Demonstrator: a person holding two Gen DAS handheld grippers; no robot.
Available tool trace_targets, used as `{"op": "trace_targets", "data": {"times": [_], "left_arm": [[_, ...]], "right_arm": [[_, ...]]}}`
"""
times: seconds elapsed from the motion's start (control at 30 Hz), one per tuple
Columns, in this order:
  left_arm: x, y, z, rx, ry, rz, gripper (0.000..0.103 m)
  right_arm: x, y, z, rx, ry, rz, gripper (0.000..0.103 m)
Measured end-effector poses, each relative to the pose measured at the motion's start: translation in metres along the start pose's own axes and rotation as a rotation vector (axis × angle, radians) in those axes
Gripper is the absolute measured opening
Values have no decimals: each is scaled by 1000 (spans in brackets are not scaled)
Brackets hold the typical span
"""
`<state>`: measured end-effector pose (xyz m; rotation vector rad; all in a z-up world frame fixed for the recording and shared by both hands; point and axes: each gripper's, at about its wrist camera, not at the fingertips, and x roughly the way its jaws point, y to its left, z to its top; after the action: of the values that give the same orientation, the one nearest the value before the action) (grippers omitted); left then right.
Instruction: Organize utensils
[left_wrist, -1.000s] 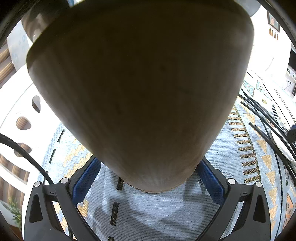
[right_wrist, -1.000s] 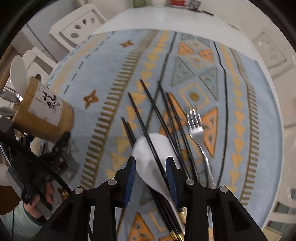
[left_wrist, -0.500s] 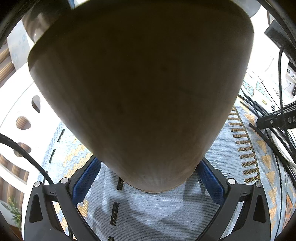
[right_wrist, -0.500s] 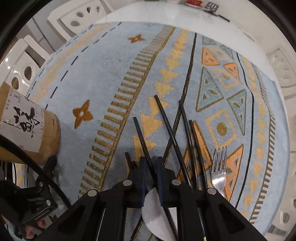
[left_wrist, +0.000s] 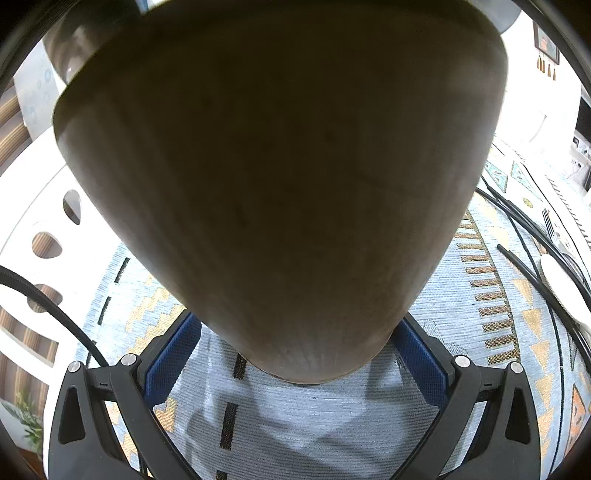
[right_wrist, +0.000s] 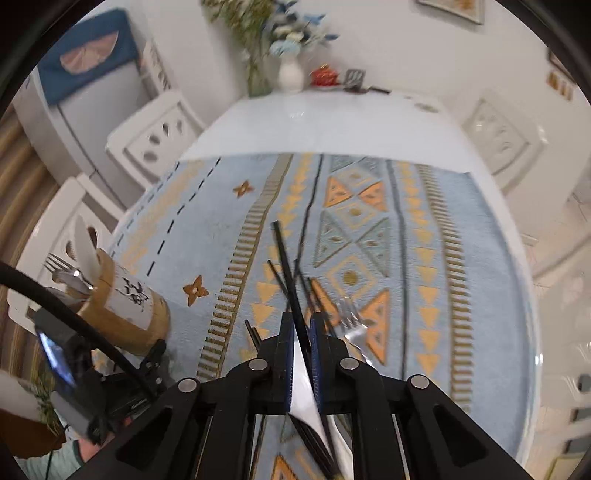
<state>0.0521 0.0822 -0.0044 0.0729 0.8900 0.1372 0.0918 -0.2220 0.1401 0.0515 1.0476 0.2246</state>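
The black chopstick (right_wrist: 291, 291) is now clamped in the right tool (right_wrist: 303, 332), whose jaws have just closed and lifted it off the table (right_wrist: 332, 122). The holder (right_wrist: 125, 306), at nine o'clock, sits gripped in the left tool (left_wrist: 295, 354), ready for the drop.

Black gripper (right_wrist: 302, 332) frames, blue pads, silver screws.

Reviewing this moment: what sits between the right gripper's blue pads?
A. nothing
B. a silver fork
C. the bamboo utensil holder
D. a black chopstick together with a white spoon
D: in the right wrist view the right gripper is shut on a thin black chopstick and a white plastic spoon, while the silver fork lies on the patterned blue tablecloth.
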Motion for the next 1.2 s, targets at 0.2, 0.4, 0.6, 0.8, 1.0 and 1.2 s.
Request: {"op": "trace_targets", "data": {"times": [0.2,0.4,0.6,0.8,1.0,1.2], "left_arm": [[0,0,0,0,0,0,103],[0,0,0,0,0,0,103],[0,0,0,0,-1,0,103],[0,0,0,-1,-1,-1,103],[0,0,0,-1,-4,0,103],[-1,2,-1,-5,-15,-5,103]], "right_arm": [[-45,-9,-17,46,-72,-28,4],[-84,-9,-12,92,-170,-1,4],[-127,16,24,81,-348,41,4],[-170,57,74,63,-498,196,4],[-173,119,97,-35,-523,317,4],[-132,166,95,-119,-423,365,4]]}}
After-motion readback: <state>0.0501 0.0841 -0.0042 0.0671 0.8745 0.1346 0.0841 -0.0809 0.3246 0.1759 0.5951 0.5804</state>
